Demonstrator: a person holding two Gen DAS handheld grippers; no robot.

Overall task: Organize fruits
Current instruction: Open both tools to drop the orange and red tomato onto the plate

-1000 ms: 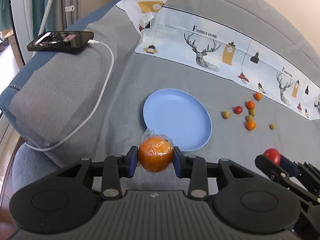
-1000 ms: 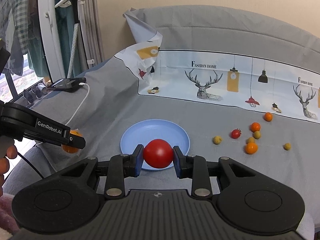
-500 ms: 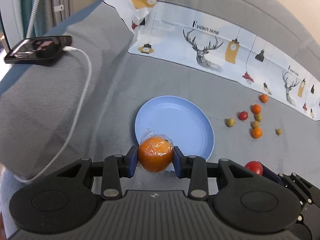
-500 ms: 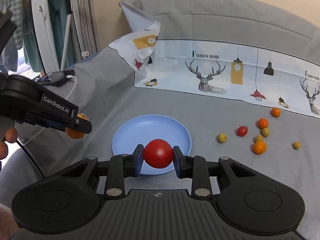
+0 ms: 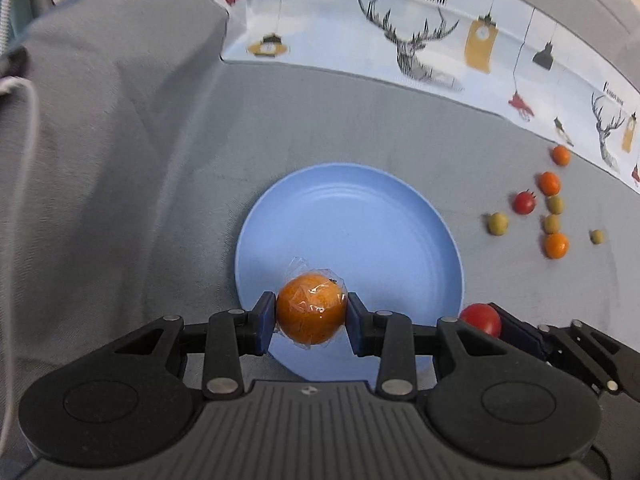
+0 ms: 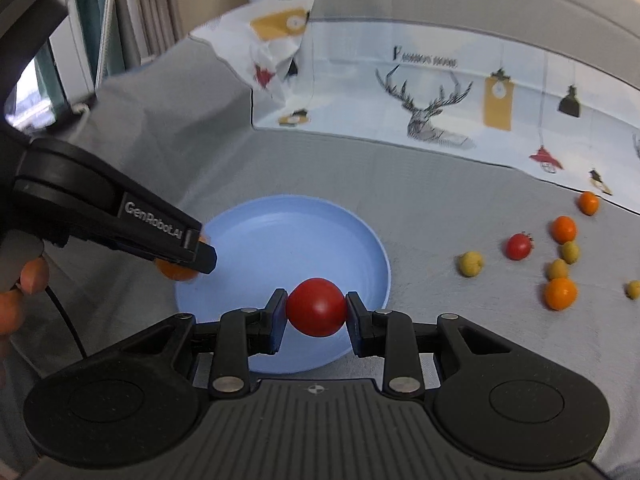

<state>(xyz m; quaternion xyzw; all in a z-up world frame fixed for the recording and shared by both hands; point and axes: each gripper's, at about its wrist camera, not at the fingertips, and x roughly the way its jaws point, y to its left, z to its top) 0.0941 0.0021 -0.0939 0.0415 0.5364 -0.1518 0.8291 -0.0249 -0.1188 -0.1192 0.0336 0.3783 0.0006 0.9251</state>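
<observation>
My left gripper [image 5: 311,316] is shut on a plastic-wrapped orange [image 5: 310,307] and holds it over the near left edge of the blue plate [image 5: 360,208]. My right gripper [image 6: 316,312] is shut on a red tomato [image 6: 316,306] over the plate's [image 6: 280,232] near right edge. In the left wrist view the tomato [image 5: 480,319] and right gripper show at the lower right. In the right wrist view the left gripper [image 6: 202,254] reaches in from the left, and its finger hides most of the orange [image 6: 176,272].
Several small fruits lie on the grey cloth right of the plate: a red cherry tomato [image 5: 524,202], orange ones [image 5: 556,245] and yellow-green ones [image 5: 497,223]. A printed deer cloth [image 5: 420,40] lines the back. A white cable [image 5: 28,120] runs at the left.
Both grippers have moved forward and down toward the plate, each still holding its fruit. The phone on the left has dropped out of the left wrist view.
</observation>
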